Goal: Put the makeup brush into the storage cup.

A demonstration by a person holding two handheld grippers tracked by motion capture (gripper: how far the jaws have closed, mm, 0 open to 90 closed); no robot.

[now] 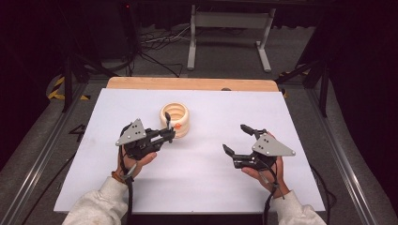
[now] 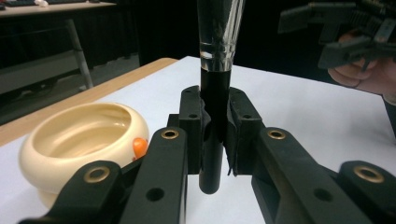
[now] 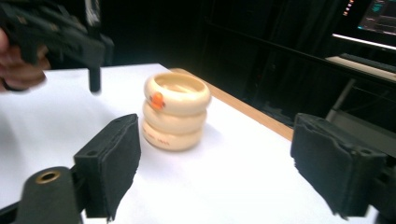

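White worktop (image 1: pixel 197 187) under me, my left hand-held gripper (image 2: pixel 215 122) is clamped on an upright black-handled brush (image 2: pixel 215 93) just beside the cream ribbed pot (image 1: pixel 175 119), my right hand-held gripper (image 1: pixel 239 139) wide open and empty; next, I judge, lower the brush into the pot.
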